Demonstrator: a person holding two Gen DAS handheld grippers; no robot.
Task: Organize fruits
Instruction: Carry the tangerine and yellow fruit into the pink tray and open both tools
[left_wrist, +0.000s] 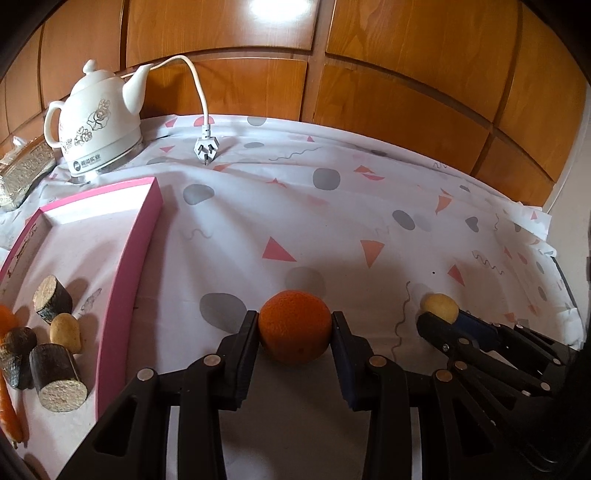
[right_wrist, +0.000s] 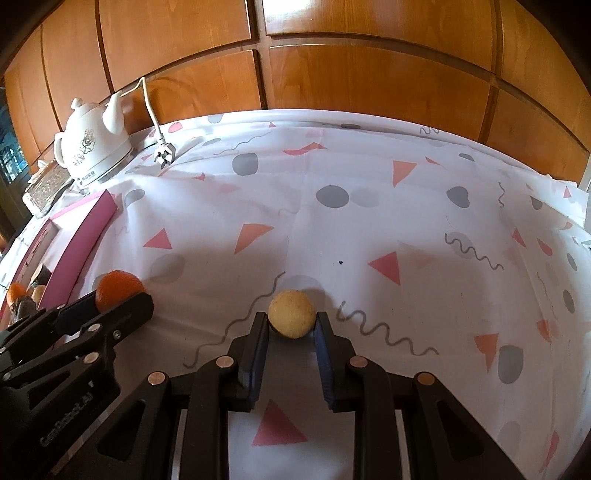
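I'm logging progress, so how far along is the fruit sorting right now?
Done: the pink tray already holds a carrot, a potato and several log pieces. In hand: the left gripper is closed on an orange and the right gripper on a yellow fruit, both low over the cloth. Left: getting both into the tray.

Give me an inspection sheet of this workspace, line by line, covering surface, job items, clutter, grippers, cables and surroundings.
Surface: patterned white tablecloth, wrinkled.
Job's things: orange between the left gripper's fingers; yellow fruit between the right gripper's fingers; pink tray at left holding log pieces, a carrot and another yellow piece.
Clutter: white kettle; ornate box.
Grippers: left gripper shut on orange; right gripper shut on yellow fruit.
Cables: kettle cord, plug lying unplugged on the cloth.
Surroundings: wooden panel wall.
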